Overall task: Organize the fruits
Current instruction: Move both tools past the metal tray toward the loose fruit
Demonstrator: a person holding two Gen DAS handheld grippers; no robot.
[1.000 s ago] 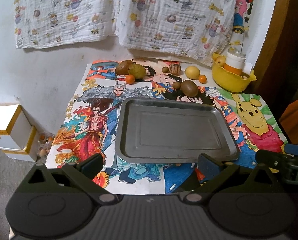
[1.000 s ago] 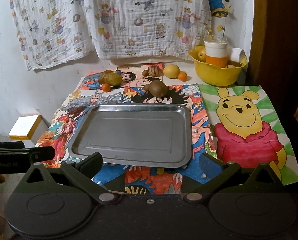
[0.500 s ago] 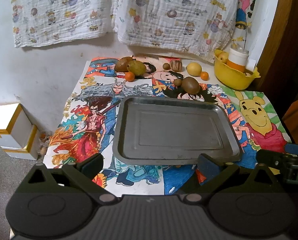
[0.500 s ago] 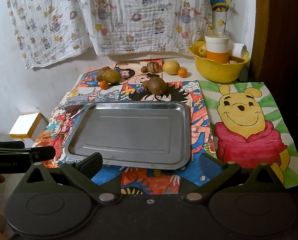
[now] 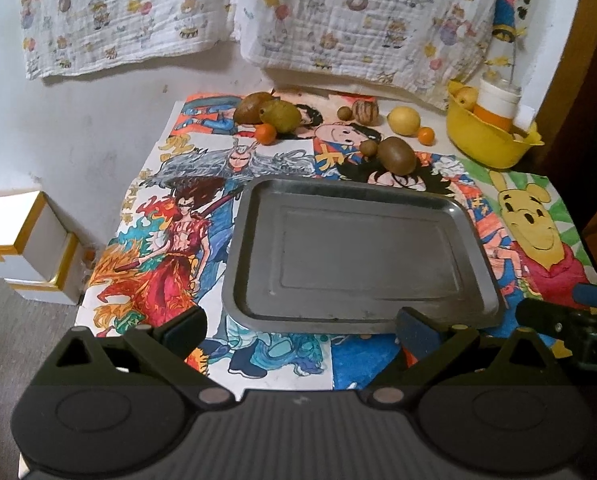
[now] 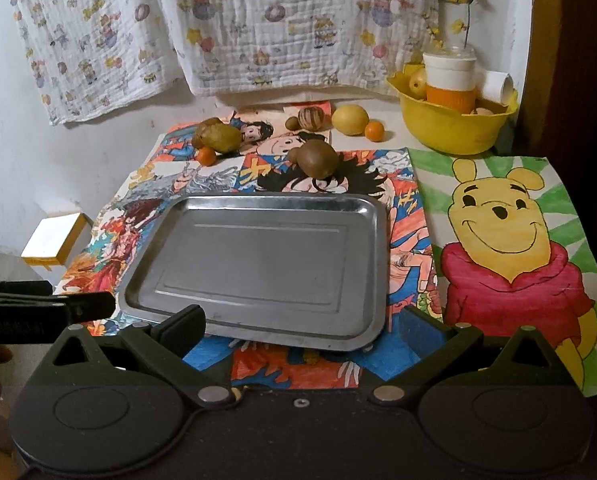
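Note:
An empty metal tray (image 5: 474,240) (image 6: 380,240) lies in the middle of the table. Behind it lie loose fruits: a brown kiwi (image 5: 396,155) (image 6: 318,158), two pears (image 5: 278,115) (image 6: 218,137), a small orange (image 5: 266,134) (image 6: 206,156), a yellow lemon (image 5: 403,120) (image 6: 349,119), another small orange (image 5: 425,135) (image 6: 374,130) and a walnut-like fruit (image 5: 365,111) (image 6: 310,117). My left gripper (image 5: 298,326) is open and empty at the tray's near edge. My right gripper (image 6: 300,326) is open and empty, also at the near edge.
A yellow bowl (image 5: 486,140) (image 6: 446,128) with a white-and-orange cup and fruit stands at the back right. Cartoon drawings cover the table. White boxes (image 5: 22,240) sit on the floor to the left. A printed cloth hangs on the back wall.
Both grippers have drawn back and risen slightly, so the table shows a little farther away. Nothing on the table has moved. Both grippers stay open.

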